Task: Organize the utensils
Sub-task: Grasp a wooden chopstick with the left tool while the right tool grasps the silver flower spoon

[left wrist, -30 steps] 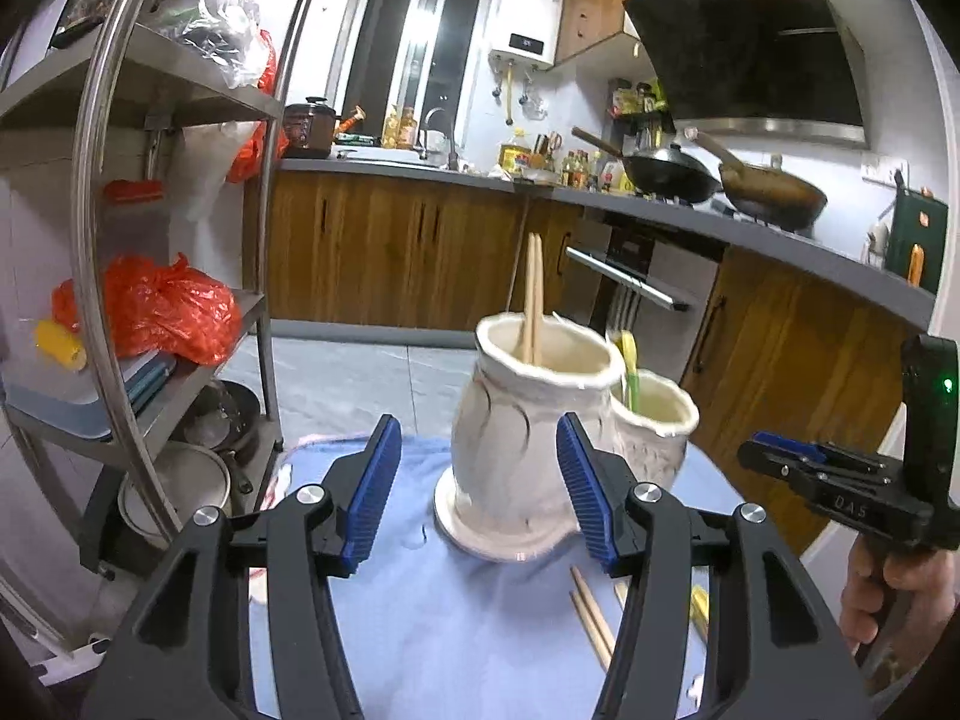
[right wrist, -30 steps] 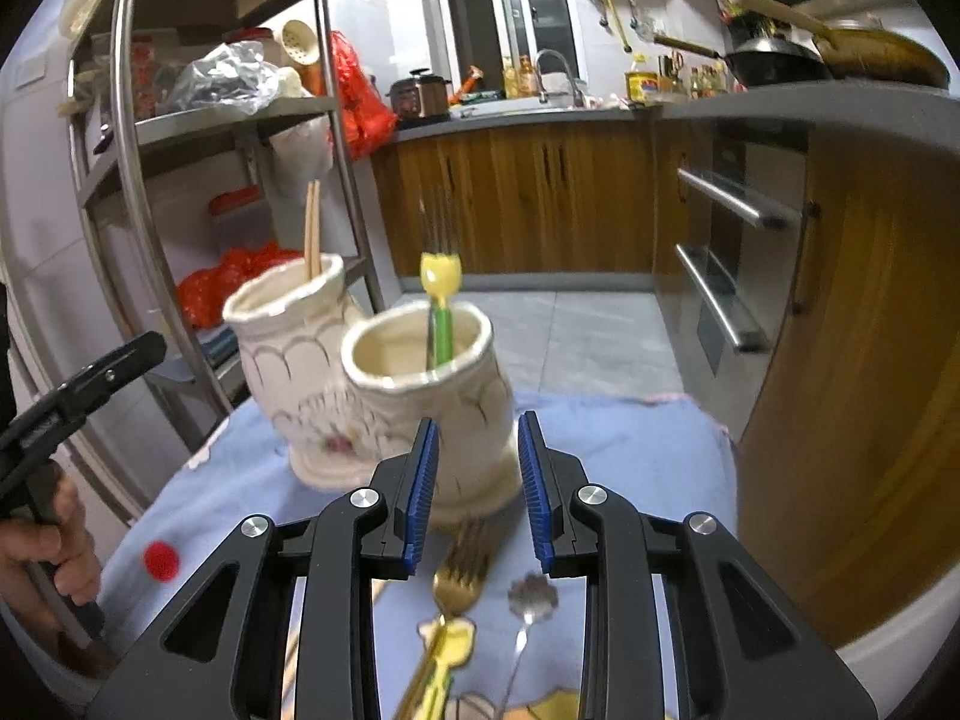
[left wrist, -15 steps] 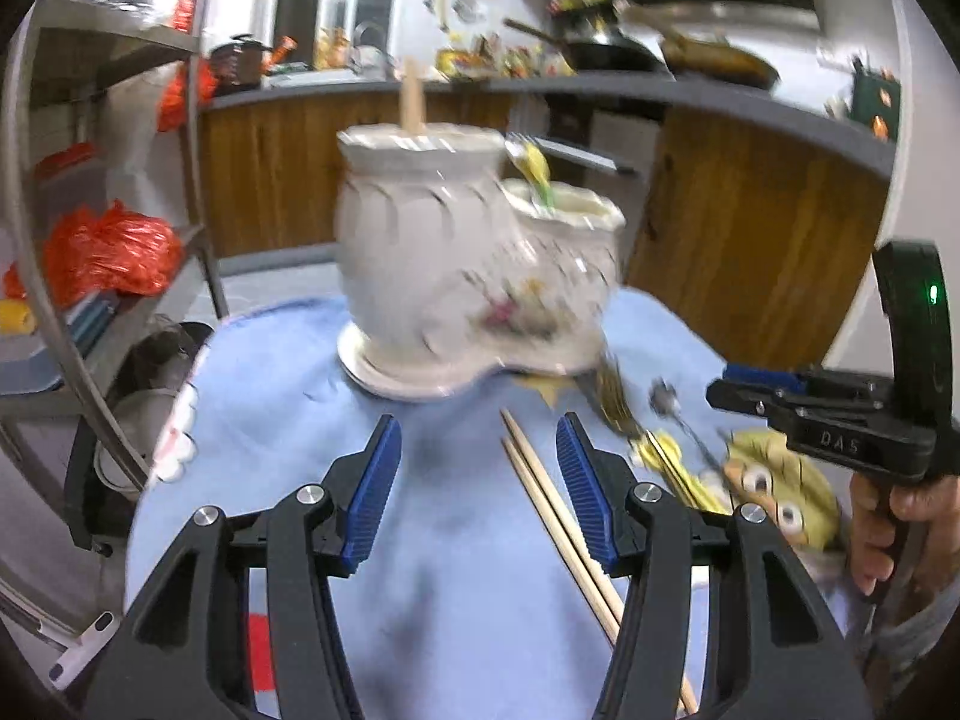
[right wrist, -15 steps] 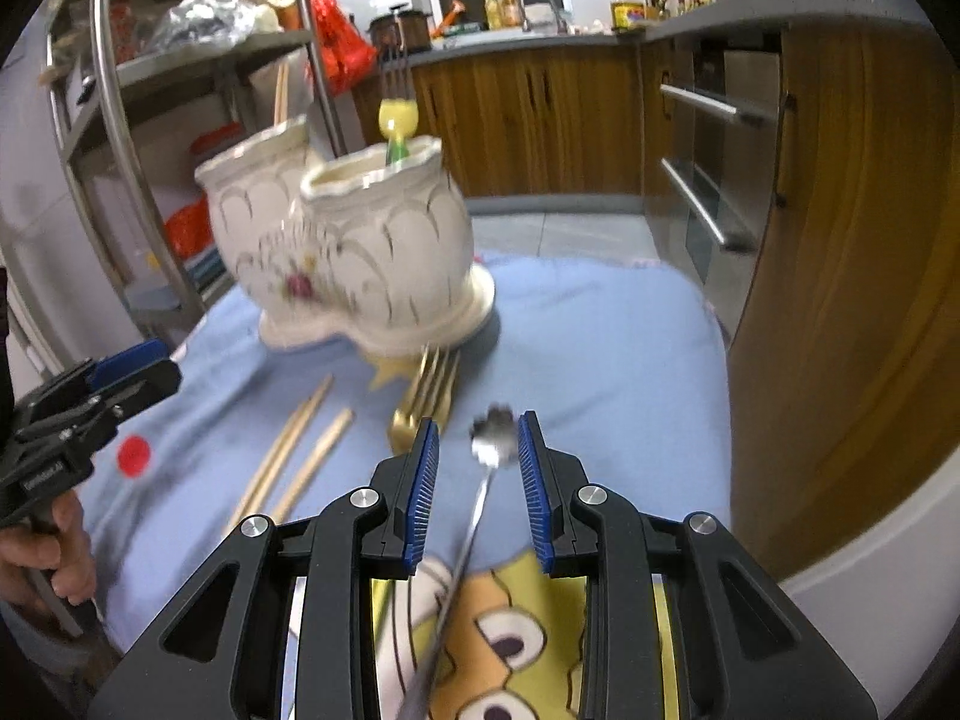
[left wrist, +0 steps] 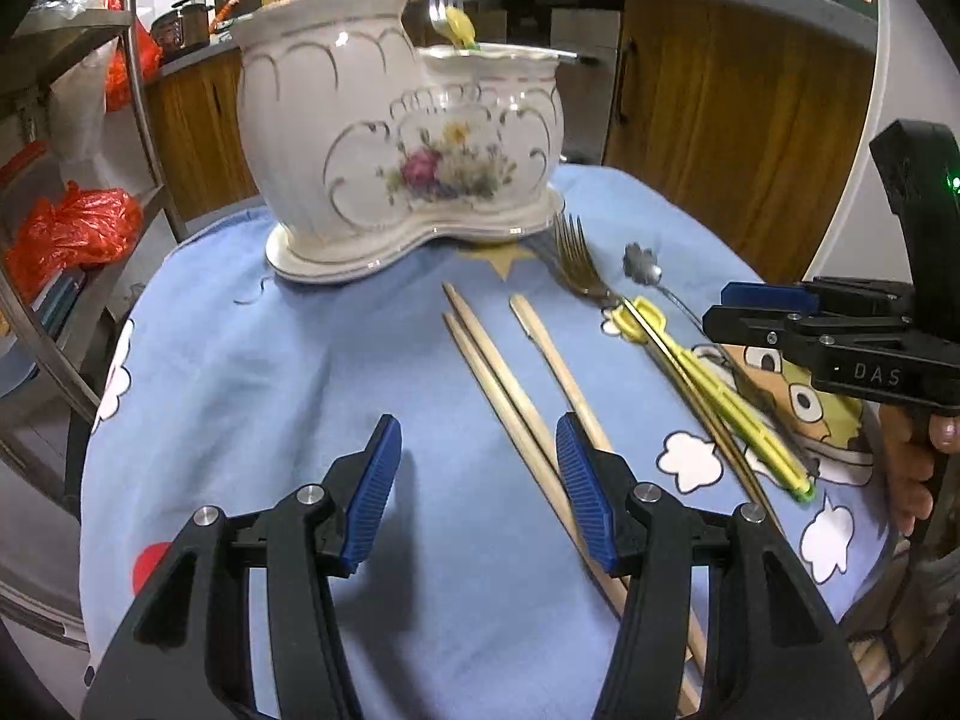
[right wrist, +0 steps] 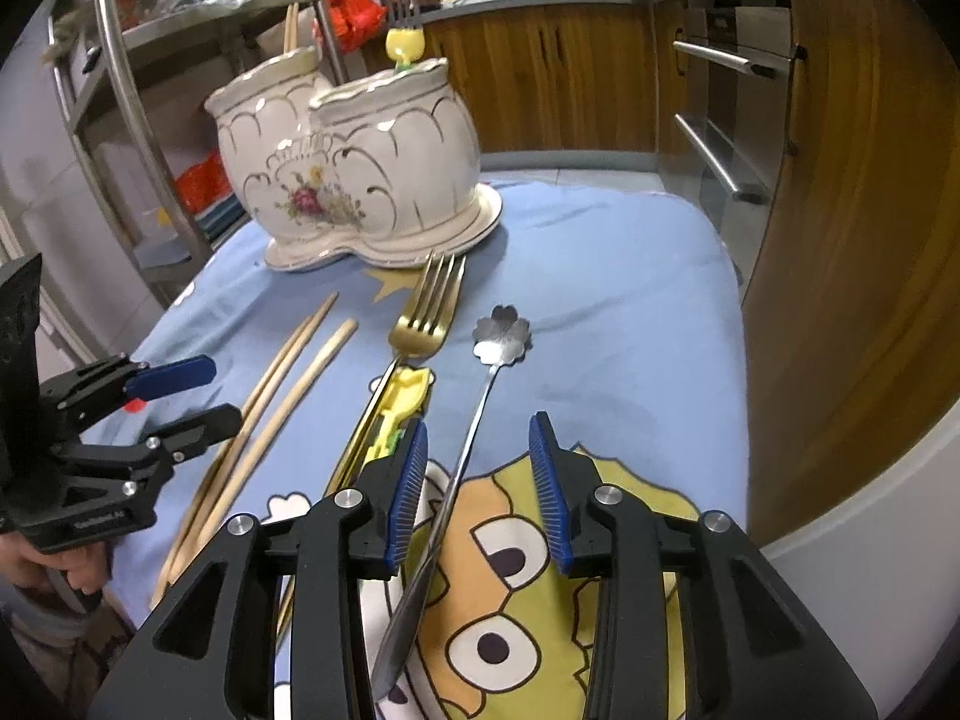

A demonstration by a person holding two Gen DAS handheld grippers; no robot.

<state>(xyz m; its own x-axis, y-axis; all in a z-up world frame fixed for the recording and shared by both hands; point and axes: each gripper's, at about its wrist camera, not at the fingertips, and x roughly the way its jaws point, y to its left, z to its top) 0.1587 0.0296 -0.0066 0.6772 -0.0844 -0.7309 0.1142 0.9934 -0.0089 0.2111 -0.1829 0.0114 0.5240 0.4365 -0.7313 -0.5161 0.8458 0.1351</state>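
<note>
A white two-pot ceramic holder (left wrist: 396,162) (right wrist: 354,162) stands at the far side of the blue cloth; chopsticks stick out of one pot and a yellow-handled fork (right wrist: 403,39) out of the other. Three wooden chopsticks (left wrist: 510,396) (right wrist: 282,408), a gold fork (left wrist: 579,267) (right wrist: 429,315) with a yellow handle, and a flower-bowled silver spoon (right wrist: 501,333) (left wrist: 643,264) lie on the cloth. My left gripper (left wrist: 474,486) is open above the cloth, its right finger over the chopsticks. My right gripper (right wrist: 478,492) is open, straddling the spoon's handle.
A metal rack (left wrist: 72,180) with red bags stands at the left. Wooden cabinets (right wrist: 840,210) and an oven with bar handles (right wrist: 720,120) lie to the right. The cloth-covered table's (right wrist: 630,300) edge drops off on the right.
Both grippers have pulled back and tilted down from the holder toward the utensils on the cloth. The right gripper has opened wider and now straddles the spoon's handle.
</note>
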